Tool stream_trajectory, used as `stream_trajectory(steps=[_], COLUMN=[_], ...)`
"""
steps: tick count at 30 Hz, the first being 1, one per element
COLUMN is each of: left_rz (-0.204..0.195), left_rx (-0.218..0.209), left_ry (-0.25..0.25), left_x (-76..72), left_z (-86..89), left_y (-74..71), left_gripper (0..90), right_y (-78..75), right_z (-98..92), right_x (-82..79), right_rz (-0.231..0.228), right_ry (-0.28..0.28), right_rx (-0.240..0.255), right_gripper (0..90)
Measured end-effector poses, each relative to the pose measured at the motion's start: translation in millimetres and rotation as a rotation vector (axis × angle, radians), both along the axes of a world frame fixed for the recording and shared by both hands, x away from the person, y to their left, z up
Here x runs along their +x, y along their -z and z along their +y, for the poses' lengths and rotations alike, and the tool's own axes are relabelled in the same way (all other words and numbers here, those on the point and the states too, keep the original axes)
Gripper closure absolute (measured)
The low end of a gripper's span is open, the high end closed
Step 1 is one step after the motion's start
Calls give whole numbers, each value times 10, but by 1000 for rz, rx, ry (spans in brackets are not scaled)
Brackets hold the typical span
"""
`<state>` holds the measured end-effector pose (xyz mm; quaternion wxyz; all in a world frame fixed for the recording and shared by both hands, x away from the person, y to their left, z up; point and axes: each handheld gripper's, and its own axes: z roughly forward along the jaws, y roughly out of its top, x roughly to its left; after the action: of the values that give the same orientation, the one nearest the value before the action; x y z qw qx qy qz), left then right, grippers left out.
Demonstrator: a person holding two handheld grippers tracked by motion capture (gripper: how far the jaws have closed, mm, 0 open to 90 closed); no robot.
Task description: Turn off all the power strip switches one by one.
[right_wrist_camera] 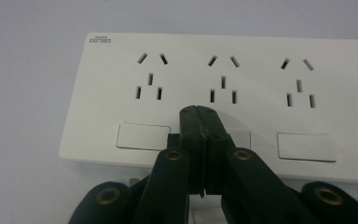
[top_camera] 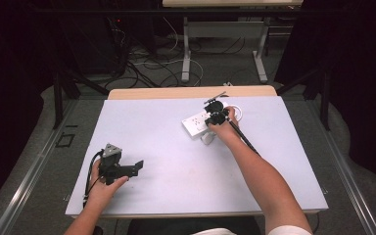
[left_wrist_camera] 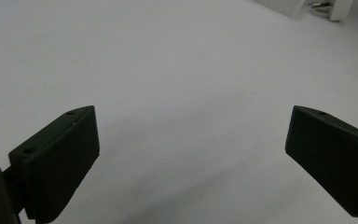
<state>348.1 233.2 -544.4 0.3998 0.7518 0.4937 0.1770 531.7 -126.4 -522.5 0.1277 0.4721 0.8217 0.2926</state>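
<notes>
Power strip (right_wrist_camera: 223,88) middle rocker switch under pressed-together right gripper (right_wrist_camera: 199,114): best pushed straight down, tips centred, strip unshifted.

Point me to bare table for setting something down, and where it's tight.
Free: the table between the left gripper and the power strip; also the far-left stretch. Crowded: far right, where the right gripper sits shut over the strip.

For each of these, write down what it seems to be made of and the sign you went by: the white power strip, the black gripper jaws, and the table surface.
Power strip: probably moulded plastic, smooth white satin; crisp socket slots, flush rocker switches.
Right gripper, jaws shut together over the middle switch: likely hard matte black plastic with brass-coloured rivets.
Left gripper, open: same matte black, ribbed pad edge.
Table: pale matte sheet, perhaps laminate; wood-coloured far edge.
</notes>
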Motion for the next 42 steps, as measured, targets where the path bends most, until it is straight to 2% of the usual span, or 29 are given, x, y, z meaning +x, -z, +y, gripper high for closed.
stream_trajectory(steps=[3, 6, 7, 14, 15, 17, 19, 21, 23, 27, 28, 29, 30, 31, 32, 35, 37, 40, 42], left_rz=[-1, -1, -1, 0, 0, 0, 0, 0, 0, -2, 0, 0, 5, 7, 10, 12, 11, 11, 11], left_rx=[0, 0, 0, 1, 0, 0, -1, -2, -1, 1, 1, 1, 4, 6, 8, 9, 8, 6, 6], left_ry=[0, 0, 0, -1, -1, -2, -2, -2, 0, 2, 1, 2, 6, 6, 6, 6, 5, 3, 4], left_x=[0, -2, -1, -1, -1, -1, -2, -2, -3, 1, 0, 1, 1, 2, 2, 3, 2, 3, 5], left_z=[0, 0, 0, 2, 3, 4, 5, 5, 5, 1, -2, -4, -2, -2, -2, -1, 1, 3, 1], left_y=[-1, -1, -1, -4, -4, -4, -5, -5, -6, -3, -3, -2, -5, -7, -8, -5, -6, -8, -7], left_gripper=[27, 27, 27, 27, 27, 27, 27, 27, 27, 27, 27, 27, 27, 27, 27, 27, 27, 27, 27], right_y=[-4, 5, -3, 2, -17, -5, -15, -3, -18, -11, -28, -11, -70, -34, -29, -30, -40, -22, -25], right_z=[0, -1, 4, 4, 0, 5, 15, 15, 25, 64, 74, 83, 88, 111, 123, 148, 163, 192, 206], right_x=[0, -1, -4, 0, -2, 2, -4, -1, -16, -37, -48, -50, -67, -65, -72, -84, -95, -108, -118], right_rz=[10, -10, 2, -4, 15, -1, 9, -9, 12, -10, 7, -17, 40, 6, -1, 0, 18, 4, 12], right_ry=[12, 1, 10, 12, 6, 1, 15, 5, 20, -2, -9, -15, -24, -23, -22, -34, -40, -45, -47], right_rx=[1, 3, -3, 3, -17, -2, -14, -3, -12, 11, -7, 16, -47, -7, 3, 17, 11, 16, 13], right_gripper=[900, 900, 900, 900, 900, 900, 900, 900, 900, 900, 900, 900, 900, 900, 900, 900, 900, 900, 900])
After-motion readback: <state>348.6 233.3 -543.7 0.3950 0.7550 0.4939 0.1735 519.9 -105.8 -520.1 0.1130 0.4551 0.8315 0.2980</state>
